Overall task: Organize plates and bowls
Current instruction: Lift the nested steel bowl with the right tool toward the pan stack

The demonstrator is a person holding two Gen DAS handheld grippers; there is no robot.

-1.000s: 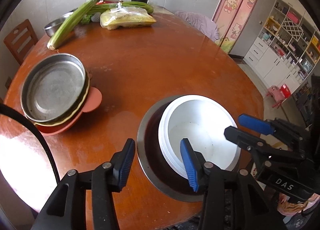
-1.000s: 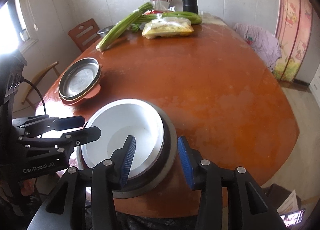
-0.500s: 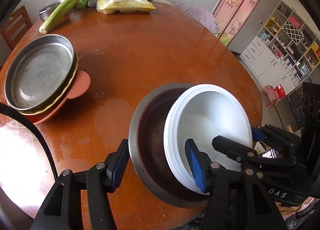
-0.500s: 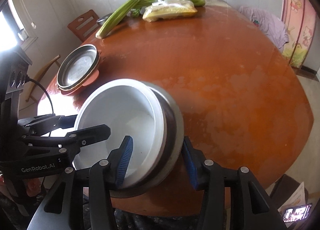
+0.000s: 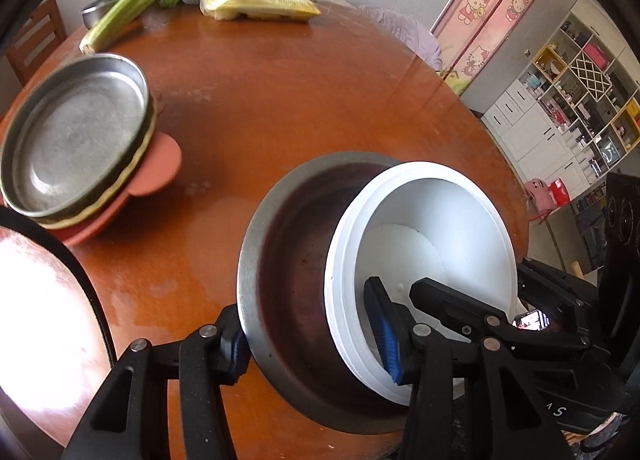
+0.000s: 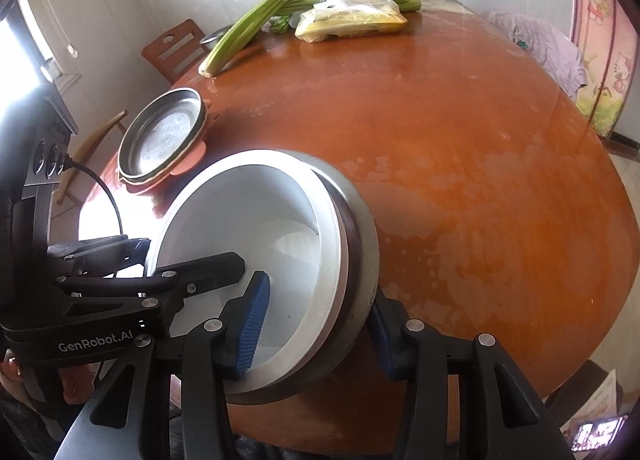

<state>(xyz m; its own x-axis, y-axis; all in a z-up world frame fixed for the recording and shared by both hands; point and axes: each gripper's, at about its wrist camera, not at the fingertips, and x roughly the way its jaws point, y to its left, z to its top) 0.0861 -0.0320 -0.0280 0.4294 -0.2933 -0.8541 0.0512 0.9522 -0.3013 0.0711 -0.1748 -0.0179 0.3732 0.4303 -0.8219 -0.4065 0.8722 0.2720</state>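
Item: white bowl (image 5: 440,228) nested in steel bowl (image 5: 288,260), near table (image 5: 320,100) edge, tilted. Left gripper (image 5: 308,336), jaws closing, and right gripper (image 6: 316,324) each straddle both rims for a shared lift.

"genrobot.ai" on left gripper (image 6: 192,280) body; partial letters on right gripper (image 5: 460,300) body
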